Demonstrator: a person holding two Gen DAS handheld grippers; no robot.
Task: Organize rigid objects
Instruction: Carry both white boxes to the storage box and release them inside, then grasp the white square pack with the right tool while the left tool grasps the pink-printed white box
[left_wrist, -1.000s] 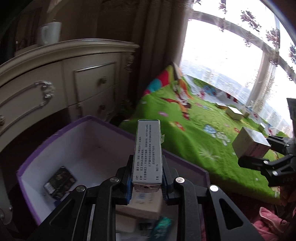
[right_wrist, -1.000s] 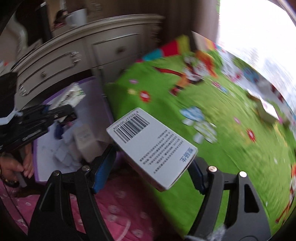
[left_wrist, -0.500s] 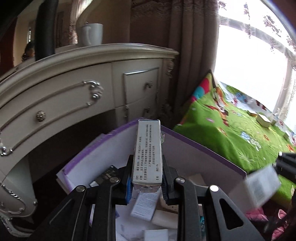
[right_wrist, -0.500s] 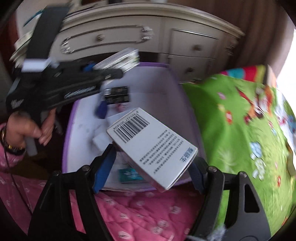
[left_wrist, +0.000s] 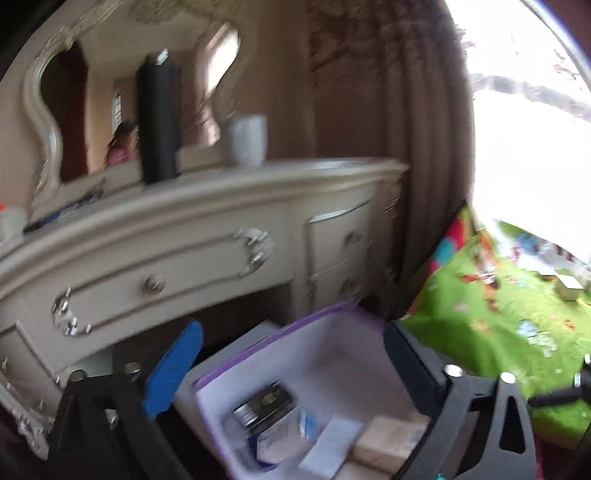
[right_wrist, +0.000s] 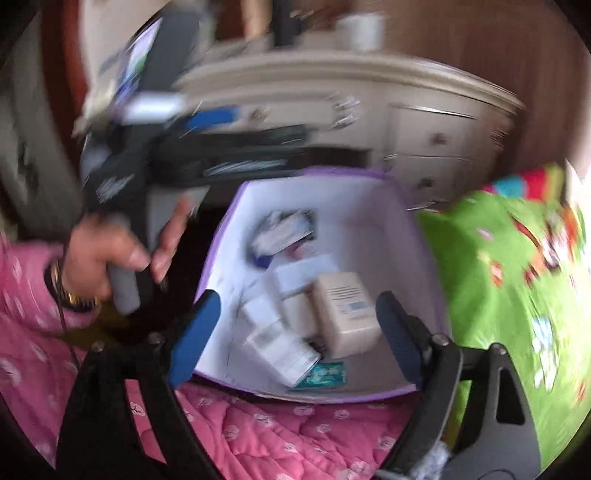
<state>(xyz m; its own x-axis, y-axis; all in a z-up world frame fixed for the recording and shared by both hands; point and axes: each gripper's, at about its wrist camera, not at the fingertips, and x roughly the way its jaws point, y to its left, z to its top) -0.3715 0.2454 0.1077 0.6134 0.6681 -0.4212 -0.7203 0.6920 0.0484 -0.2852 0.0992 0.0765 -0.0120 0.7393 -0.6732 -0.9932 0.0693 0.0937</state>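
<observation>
Purple-rimmed and white inside, one open storage box sits on the floor between a cream dresser and a green play mat, and the task's cartons lie loose in it. In the right wrist view about six can be made out, though blur makes the count unsure: a cream carton with a small blue label lying on top, a white carton with grey print tilted beside it, two or three pale ones heaped behind, a blue-and-white pack toward the far wall, and a teal packet flat on the bottom. The left wrist view adds one black carton with gold print. The right gripper hangs over the box, its jaws opening, with nothing pressed between the two blue pads. The left gripper also has its jaws opening, already spread wide over the box and empty; only one blue pad shows clearly, the other finger reads dark. In the right view that gripper is a smeared black shape, held by a hand in a pink patterned sleeve. On the dresser stand one white mug and one black cylinder, in front of one mirror. Two small boxes lie far off on the mat, too blurred to read. The near wall of the storage box is cut off by the fingers, and a pink quilt covers the foreground.
</observation>
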